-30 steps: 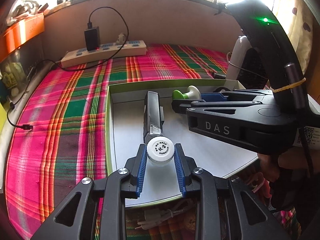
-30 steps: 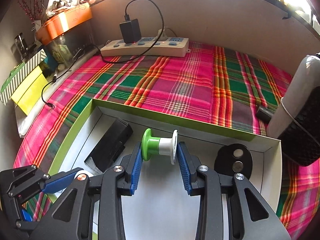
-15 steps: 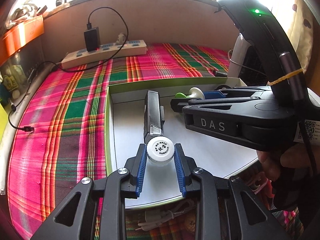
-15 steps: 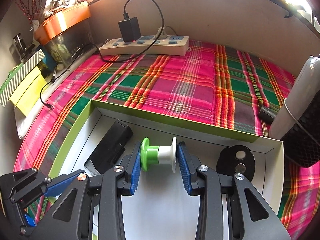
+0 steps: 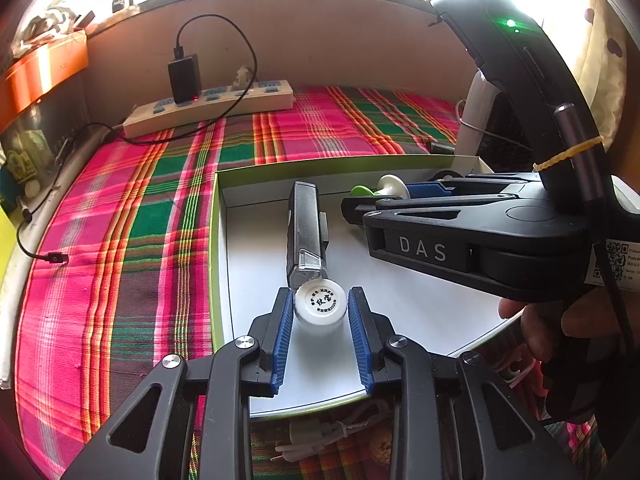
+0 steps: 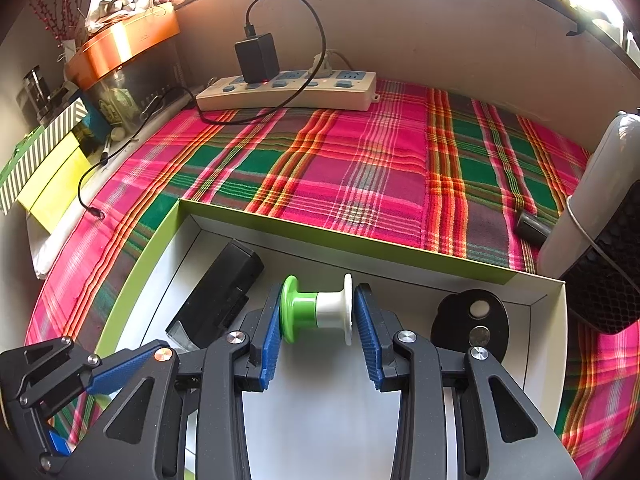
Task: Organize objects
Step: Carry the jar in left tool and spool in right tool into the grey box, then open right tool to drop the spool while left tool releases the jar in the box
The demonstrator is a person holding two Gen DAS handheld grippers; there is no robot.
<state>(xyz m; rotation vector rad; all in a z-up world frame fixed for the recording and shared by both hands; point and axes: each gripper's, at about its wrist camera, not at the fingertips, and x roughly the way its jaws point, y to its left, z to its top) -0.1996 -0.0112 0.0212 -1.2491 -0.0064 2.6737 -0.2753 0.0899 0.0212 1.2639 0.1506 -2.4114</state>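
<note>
A shallow white box with a green rim (image 5: 215, 240) lies on the plaid cloth. In the left wrist view a small white round jar (image 5: 320, 306) stands on the box floor between the blue pads of my left gripper (image 5: 320, 290). Its jaws are opening, and a thin gap shows at the right pad. My right gripper (image 6: 319, 288) is shut on a green and white spool (image 6: 316, 308), low over the box near its far wall. The left wrist view shows the same spool (image 5: 386, 188). A black oblong device (image 5: 306, 232) lies in the box just beyond the jar.
A black oval disc (image 6: 472, 320) with two round buttons lies in the box's right corner. A power strip (image 6: 288, 92) with a black adapter sits at the back. A white and black appliance (image 6: 592, 208) stands at the right, with a small black item (image 6: 532, 226) beside it. A loose cable (image 5: 40, 254) trails at the left.
The left gripper's pads have parted slightly from the white jar, which they pressed before. The right gripper still clamps the spool; neither hand has moved noticeably.
</note>
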